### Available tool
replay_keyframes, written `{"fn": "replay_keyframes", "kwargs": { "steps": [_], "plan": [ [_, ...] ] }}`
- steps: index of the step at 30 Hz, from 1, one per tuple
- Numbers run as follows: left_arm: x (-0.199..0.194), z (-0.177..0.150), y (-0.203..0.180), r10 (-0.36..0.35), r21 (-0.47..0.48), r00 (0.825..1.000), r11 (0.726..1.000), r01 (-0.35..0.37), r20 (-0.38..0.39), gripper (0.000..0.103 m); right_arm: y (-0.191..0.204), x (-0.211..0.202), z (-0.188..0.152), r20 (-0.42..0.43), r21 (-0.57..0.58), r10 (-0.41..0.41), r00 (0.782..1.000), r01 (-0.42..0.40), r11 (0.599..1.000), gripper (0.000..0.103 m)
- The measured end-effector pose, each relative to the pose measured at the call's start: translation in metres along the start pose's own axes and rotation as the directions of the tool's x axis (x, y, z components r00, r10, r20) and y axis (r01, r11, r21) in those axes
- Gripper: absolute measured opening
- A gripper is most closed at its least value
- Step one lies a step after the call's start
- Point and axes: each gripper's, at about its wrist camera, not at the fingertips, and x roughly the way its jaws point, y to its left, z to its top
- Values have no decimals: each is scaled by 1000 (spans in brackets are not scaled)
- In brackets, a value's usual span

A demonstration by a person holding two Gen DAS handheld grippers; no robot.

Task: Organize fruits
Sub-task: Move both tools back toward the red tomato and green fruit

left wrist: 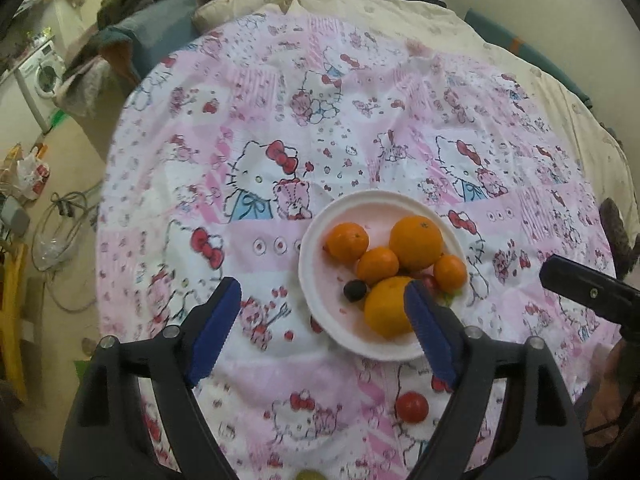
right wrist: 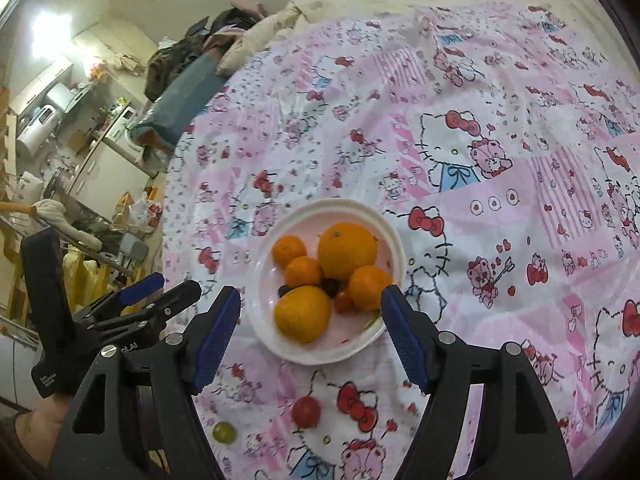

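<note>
Orange fruit fills our white plate (right wrist: 394,240) on the bed; both claws, left (left wrist: 322,330) and right (right wrist: 310,334), hang wide open and empty. One cherry tomato (right wrist: 306,412) and a green grape (right wrist: 224,432) wait on the sheet.

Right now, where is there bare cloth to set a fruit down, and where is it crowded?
The pink cloth is bare beyond the white plate and to both sides of it. The plate is crowded: oranges, dark grapes and a small tomato fill most of it, leaving a bare strip at its left edge. Nearer you, a red tomato and a green grape occupy the cloth.
</note>
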Motion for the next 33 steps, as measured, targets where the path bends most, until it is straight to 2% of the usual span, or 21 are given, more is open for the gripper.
{"fn": "replay_keyframes", "kwargs": {
  "steps": [5, 9, 12, 16, 21, 23, 28, 31, 33],
  "plan": [
    [-18, -20, 4, 31, -2, 999, 1000, -31, -10, 81, 5, -8, -17, -6, -21, -3, 1000, 3, 1000, 75],
    [-25, -39, 13, 21, -56, 999, 998, -23, -34, 81, 3, -8, -31, -20, -18, -6, 1000, 6, 1000, 75],
    [-25, -50, 17, 12, -74, 999, 997, -16, -53, 81, 1, -9, -39, -33, -24, -10, 999, 9, 1000, 75],
    [-25, -60, 18, 52, -52, 997, 997, -55, -51, 81, -5, -6, -46, -42, -11, -11, 999, 10, 1000, 75],
    [-13, -67, 27, 40, -102, 997, 994, -47, -73, 81, -10, 5, -54, -66, -6, -15, 998, 14, 1000, 75],
    [-10, -70, 31, 47, -113, 996, 992, -55, -74, 81, -13, 13, -55, -85, 4, -20, 996, 21, 1000, 75],
    [-6, -73, 40, 50, -173, 994, 983, -66, -95, 81, -20, 37, -61, -158, 69, 32, 987, -21, 997, 75],
    [-6, -75, 44, 34, -192, 994, 980, -54, -104, 81, -18, 55, -67, -218, 82, 64, 974, -47, 996, 75],
    [-5, -75, 45, 30, -196, 994, 979, -51, -109, 81, -12, 69, -74, -272, 66, 74, 960, -59, 996, 71]
  ]
}}
